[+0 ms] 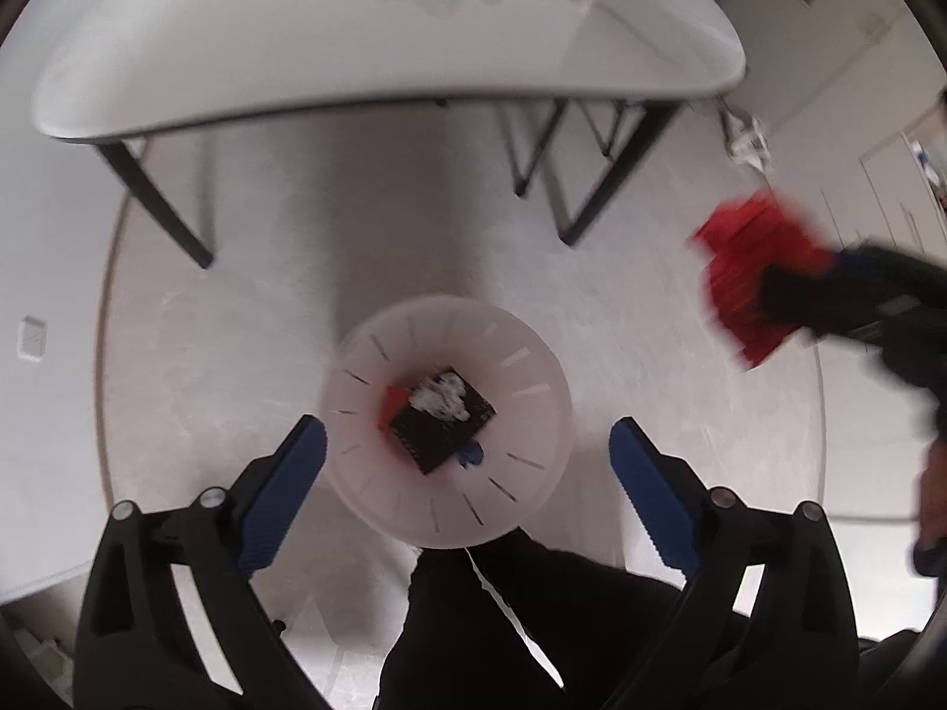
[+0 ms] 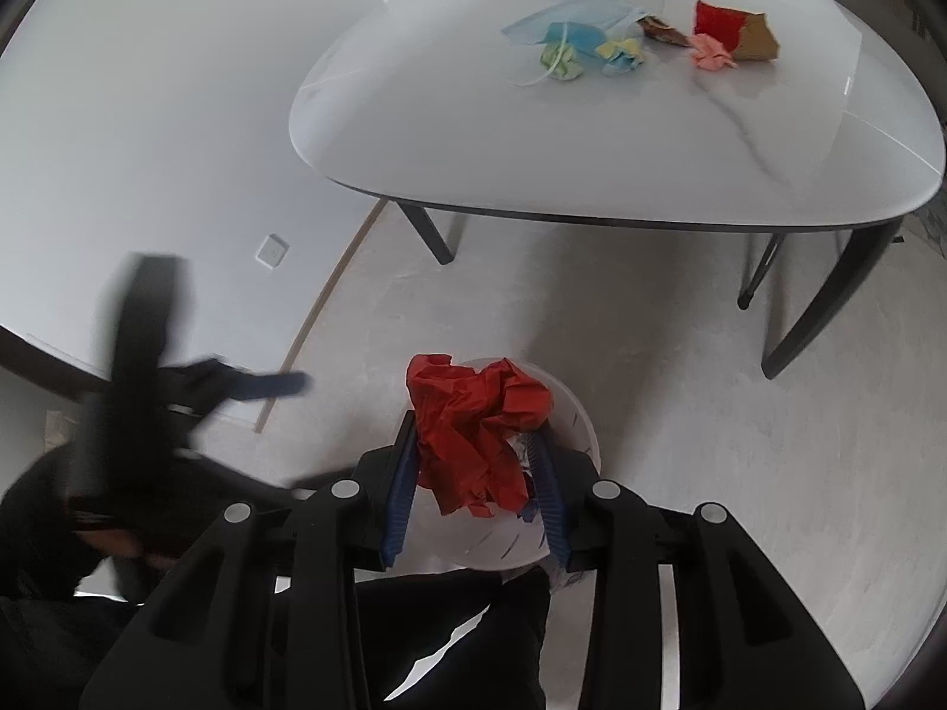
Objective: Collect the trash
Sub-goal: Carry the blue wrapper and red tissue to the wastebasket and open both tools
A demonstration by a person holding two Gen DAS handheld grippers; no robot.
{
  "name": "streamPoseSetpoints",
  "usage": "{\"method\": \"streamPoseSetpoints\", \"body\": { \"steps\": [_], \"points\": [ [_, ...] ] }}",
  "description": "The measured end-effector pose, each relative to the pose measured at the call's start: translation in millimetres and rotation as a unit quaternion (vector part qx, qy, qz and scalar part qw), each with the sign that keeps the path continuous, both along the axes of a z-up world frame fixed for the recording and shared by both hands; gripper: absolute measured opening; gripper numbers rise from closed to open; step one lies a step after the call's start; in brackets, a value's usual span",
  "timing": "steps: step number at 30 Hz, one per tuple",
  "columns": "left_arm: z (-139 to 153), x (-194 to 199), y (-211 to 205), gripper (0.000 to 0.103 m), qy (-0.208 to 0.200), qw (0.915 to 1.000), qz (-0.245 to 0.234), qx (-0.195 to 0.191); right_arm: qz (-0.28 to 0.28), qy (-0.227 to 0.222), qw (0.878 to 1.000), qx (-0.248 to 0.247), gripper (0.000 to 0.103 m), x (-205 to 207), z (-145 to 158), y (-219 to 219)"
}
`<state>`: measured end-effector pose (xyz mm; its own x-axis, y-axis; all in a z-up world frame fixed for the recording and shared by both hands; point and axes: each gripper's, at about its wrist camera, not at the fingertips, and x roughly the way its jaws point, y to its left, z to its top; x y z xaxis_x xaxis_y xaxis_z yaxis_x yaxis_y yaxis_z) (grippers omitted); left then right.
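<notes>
A white waste bin (image 1: 532,390) stands on the floor below me, with a black wrapper (image 1: 441,423) and red and blue scraps inside. My left gripper (image 1: 467,444) is open and empty right above the bin. My right gripper (image 2: 473,449) is shut on a crumpled red paper (image 2: 473,420) and holds it over the bin's rim (image 2: 583,414). In the left wrist view the red paper (image 1: 749,272) and right gripper (image 1: 793,296) show blurred at the right. Several coloured paper scraps (image 2: 621,47) lie on the white table (image 2: 592,148).
The table (image 1: 355,47) has dark legs (image 2: 429,231) and stands beyond the bin. A white wall with a socket (image 2: 272,249) is at the left. The person's dark-clothed legs (image 2: 450,639) are under the grippers. The floor is pale grey.
</notes>
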<state>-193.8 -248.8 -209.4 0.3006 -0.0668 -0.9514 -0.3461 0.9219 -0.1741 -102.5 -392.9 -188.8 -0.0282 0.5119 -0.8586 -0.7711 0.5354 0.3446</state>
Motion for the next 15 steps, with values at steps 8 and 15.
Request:
{"method": "streamPoseSetpoints", "body": {
  "steps": [8,15],
  "points": [
    [54,-20,34,0.095,-0.041,0.9968,0.054,0.041,0.040,0.039,0.996,-0.068,0.070,-9,-78,48],
    [72,-23,52,0.095,-0.066,0.9946,0.061,0.051,-0.011,0.032,0.997,-0.070,0.093,-7,-58,52]
  ]
}}
